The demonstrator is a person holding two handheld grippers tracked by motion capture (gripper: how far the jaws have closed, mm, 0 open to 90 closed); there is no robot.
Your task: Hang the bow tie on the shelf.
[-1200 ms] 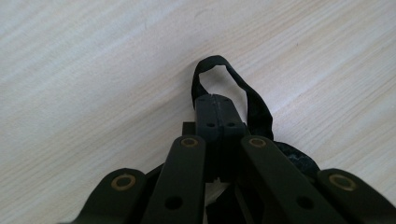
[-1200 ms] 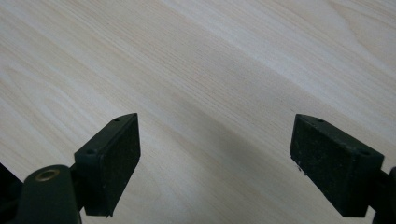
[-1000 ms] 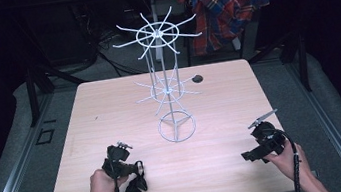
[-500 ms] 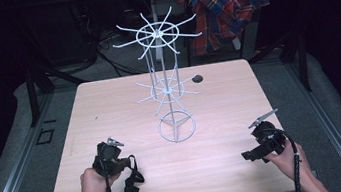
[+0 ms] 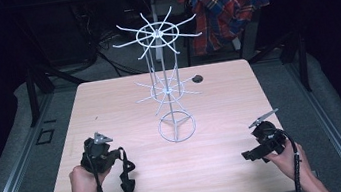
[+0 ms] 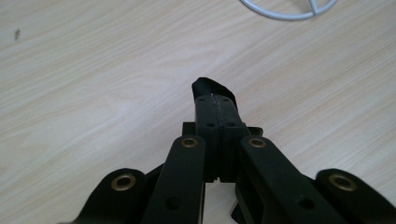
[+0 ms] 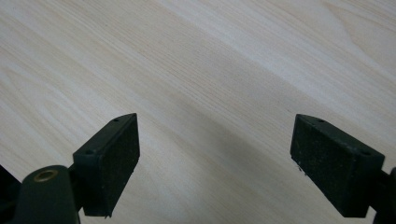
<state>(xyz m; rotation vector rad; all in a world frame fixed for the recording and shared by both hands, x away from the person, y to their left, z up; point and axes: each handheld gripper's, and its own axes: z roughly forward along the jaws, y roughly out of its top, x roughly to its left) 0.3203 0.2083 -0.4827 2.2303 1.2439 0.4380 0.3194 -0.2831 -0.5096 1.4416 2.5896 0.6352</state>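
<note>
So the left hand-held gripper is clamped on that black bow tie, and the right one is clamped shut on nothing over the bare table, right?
Not quite. The left hand-held gripper is indeed shut on the bow tie, but the right hand-held gripper is open. The right gripper view shows its two jaws standing wide apart with bare table between them.

- Table [image 5: 110, 109]: pale wood with fine grain.
- Rack [image 5: 167, 89]: white wire.
- Shirt [image 5: 226, 2], far right: red, blue and white plaid.
- Bow tie [image 5: 129, 182], near left: black.
- Grippers, left [image 5: 97, 154] and right [image 5: 263, 144]: black, with grey top plates.
- Floor [image 5: 11, 164]: grey.
</note>
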